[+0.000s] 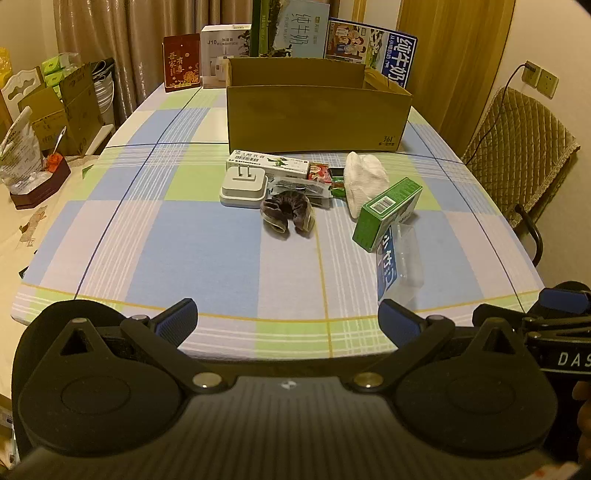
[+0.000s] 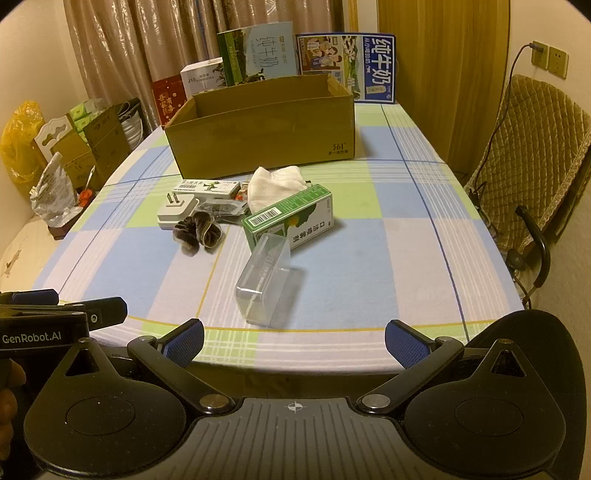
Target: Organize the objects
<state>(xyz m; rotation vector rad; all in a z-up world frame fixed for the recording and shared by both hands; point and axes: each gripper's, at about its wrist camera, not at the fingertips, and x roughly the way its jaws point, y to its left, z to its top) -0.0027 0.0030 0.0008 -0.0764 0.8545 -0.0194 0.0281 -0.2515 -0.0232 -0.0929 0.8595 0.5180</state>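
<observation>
An open cardboard box (image 1: 317, 118) (image 2: 262, 140) stands at the far middle of the checked tablecloth. In front of it lie a white plug adapter (image 1: 243, 186) (image 2: 175, 212), a long white carton (image 1: 267, 164) (image 2: 207, 187), a dark scrunchie (image 1: 288, 214) (image 2: 197, 230), a white cloth (image 1: 364, 181) (image 2: 275, 184), a green carton (image 1: 388, 212) (image 2: 291, 218) and a clear plastic case (image 1: 399, 262) (image 2: 267, 284). My left gripper (image 1: 288, 325) and right gripper (image 2: 293, 343) hover wide open at the near table edge, nothing between their fingers.
Milk cartons and gift boxes (image 1: 314, 33) (image 2: 347, 66) line the far table edge. Boxes and bags (image 1: 55, 110) crowd the left side. A padded chair (image 2: 528, 155) stands at the right. The tablecloth (image 1: 184, 251) between grippers and objects is bare.
</observation>
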